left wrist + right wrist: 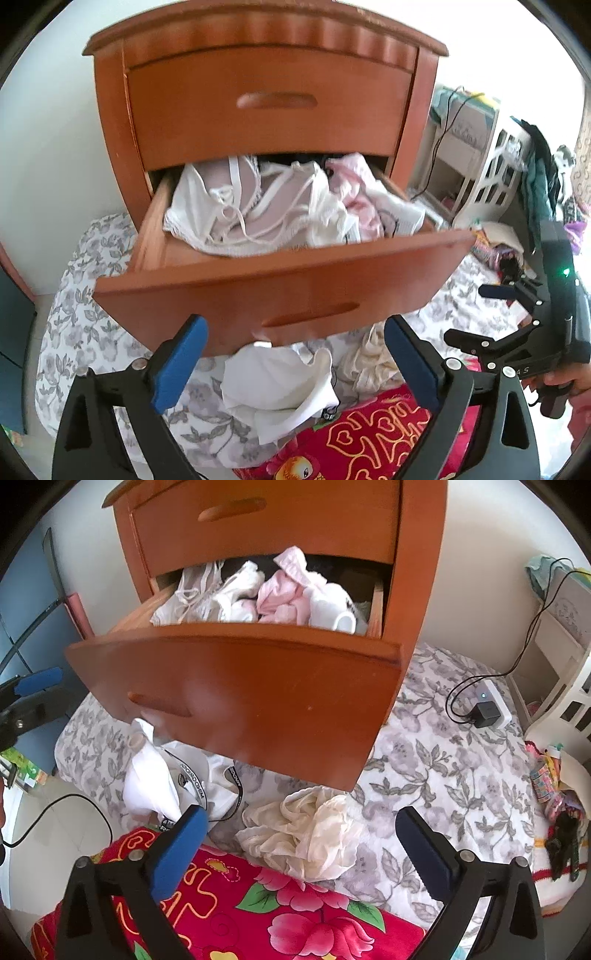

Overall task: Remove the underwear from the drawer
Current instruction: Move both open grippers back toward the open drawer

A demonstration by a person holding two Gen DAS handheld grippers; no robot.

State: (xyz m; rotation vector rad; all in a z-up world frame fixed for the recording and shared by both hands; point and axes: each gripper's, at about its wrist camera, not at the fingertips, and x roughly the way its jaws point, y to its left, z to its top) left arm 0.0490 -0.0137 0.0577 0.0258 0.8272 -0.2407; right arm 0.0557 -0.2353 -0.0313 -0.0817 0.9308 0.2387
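The wooden drawer [258,291] [240,686] stands pulled out, filled with white and pink underwear [258,206] [258,594]. Below its front, a white garment [280,384] [155,779] and a crumpled cream garment [369,358] [314,834] lie on the bed. My left gripper [295,369] is open above the white garment, with nothing between its blue pads. Over the cream garment my right gripper [301,823] is open too and holds nothing. The left wrist view also shows the right gripper [476,314] at the right, held by a hand.
The closed upper drawer [269,107] overhangs the open one. A floral sheet [443,775] and a red flowered blanket [258,904] cover the bed. A charger with its cable [487,709] lies at the right, near a white lattice basket [491,177] and clutter.
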